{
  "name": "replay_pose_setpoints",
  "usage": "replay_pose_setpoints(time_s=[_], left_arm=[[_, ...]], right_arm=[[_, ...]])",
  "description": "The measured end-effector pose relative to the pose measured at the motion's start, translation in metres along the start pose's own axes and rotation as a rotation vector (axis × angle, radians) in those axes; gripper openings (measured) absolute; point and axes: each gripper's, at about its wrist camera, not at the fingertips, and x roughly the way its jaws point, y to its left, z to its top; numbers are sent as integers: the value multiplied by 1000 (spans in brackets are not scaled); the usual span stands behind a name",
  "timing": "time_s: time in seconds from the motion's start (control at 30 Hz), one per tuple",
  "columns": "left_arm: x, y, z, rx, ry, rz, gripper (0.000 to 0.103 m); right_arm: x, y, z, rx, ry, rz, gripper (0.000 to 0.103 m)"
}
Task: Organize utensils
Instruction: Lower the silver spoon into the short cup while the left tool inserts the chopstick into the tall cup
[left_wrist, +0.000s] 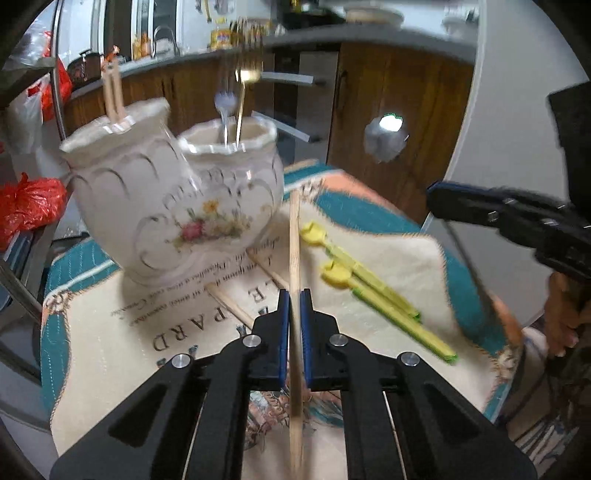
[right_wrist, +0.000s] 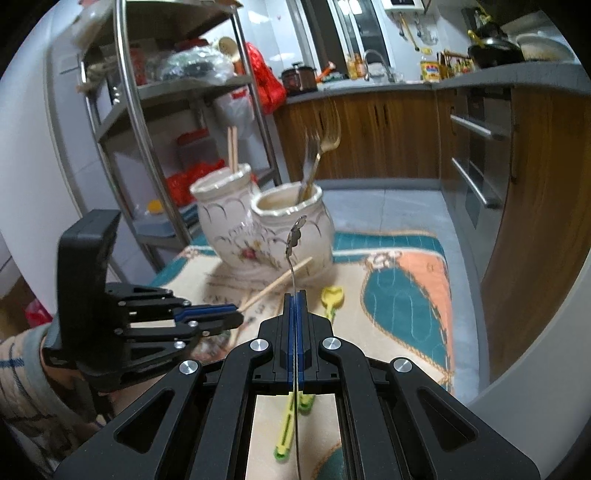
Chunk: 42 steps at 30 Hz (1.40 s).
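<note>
Two white floral ceramic jars stand on a printed cloth. The left jar (left_wrist: 122, 192) (right_wrist: 221, 206) holds wooden chopsticks (left_wrist: 112, 96). The right jar (left_wrist: 236, 177) (right_wrist: 291, 221) holds forks (right_wrist: 317, 155). My left gripper (left_wrist: 294, 295) (right_wrist: 240, 314) is shut on a wooden chopstick (left_wrist: 294, 266) (right_wrist: 277, 284), held above the cloth. My right gripper (right_wrist: 294, 295) (left_wrist: 436, 199) is shut on a thin metal spoon (right_wrist: 293, 240), its handle running back between the fingers. Two yellow-green plastic utensils (left_wrist: 376, 295) (right_wrist: 330, 299) and two more chopsticks (left_wrist: 231, 304) lie on the cloth.
The cloth (left_wrist: 388, 229) (right_wrist: 406, 295) covers a small table. A metal shelf rack (right_wrist: 147, 110) with red bags stands to the left. Wooden kitchen cabinets (right_wrist: 388, 136) and a counter are behind.
</note>
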Motion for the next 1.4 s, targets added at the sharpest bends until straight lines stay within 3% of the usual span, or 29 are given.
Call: replay_pose_setpoints(time_s=[0.27,0.5,0.9,1.23,1.4], left_arm=[[-61,21,10,-30,-203,23,6],[-90,44,35,-58,-354,71,6],[-80,117,100,-236,-577,42,6],[-45,141,113,-368,-619,-21,6],[-30,142,113,-380,-622,17,6]], right_arm=[[-4,9,23,25,-95,5,2],[8,20,53,16,-136,9,2],[49,17,115,-2,-335,0,2],[69,11,127,45,-437,60,2],[85,9,128,41,-434,13,2]])
